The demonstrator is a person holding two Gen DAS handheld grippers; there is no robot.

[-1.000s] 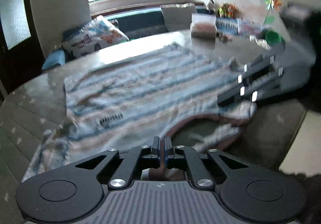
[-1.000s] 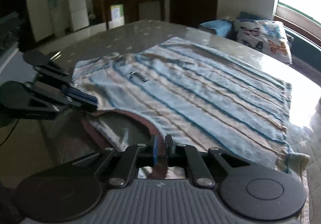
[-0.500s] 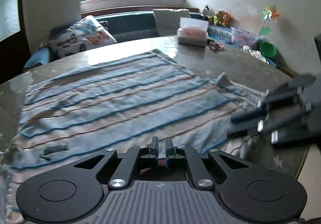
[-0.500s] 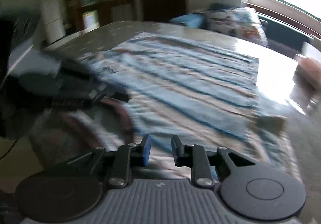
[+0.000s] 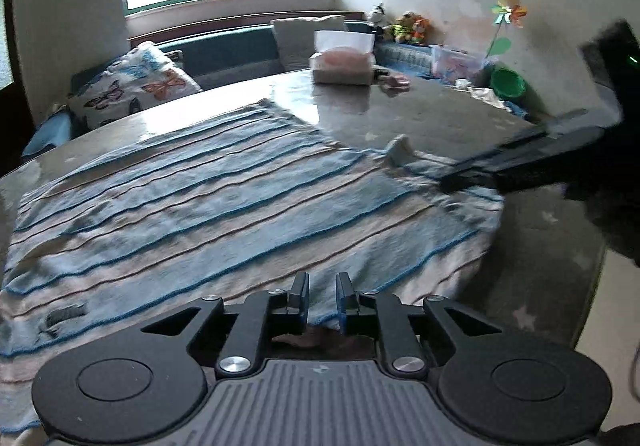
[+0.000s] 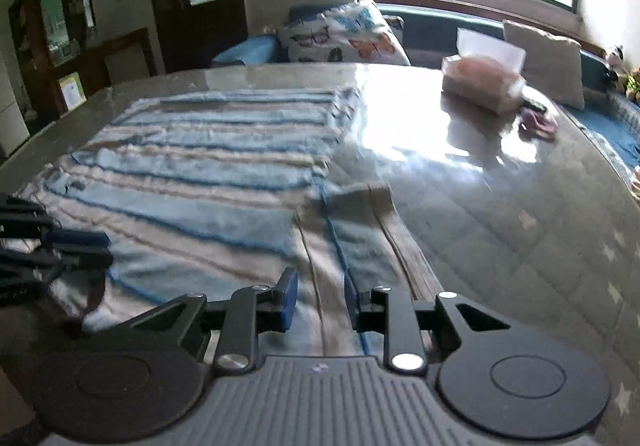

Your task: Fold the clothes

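Note:
A blue and beige striped shirt lies spread flat on the grey table; it also shows in the right wrist view. My left gripper is open with a small gap, over the shirt's near collar edge, holding nothing. My right gripper is open and empty over the shirt's sleeve. The right gripper appears in the left wrist view at the shirt's right edge. The left gripper appears in the right wrist view at the left.
A tissue box and a small pink item sit on the far side of the table. A butterfly cushion and a bench lie beyond, under the window. A green bowl and pinwheel stand at right.
Both grippers were shut on the shirt's collar edge; both have opened and let it go. The right gripper swung right toward the sleeve. The shirt now lies flat.

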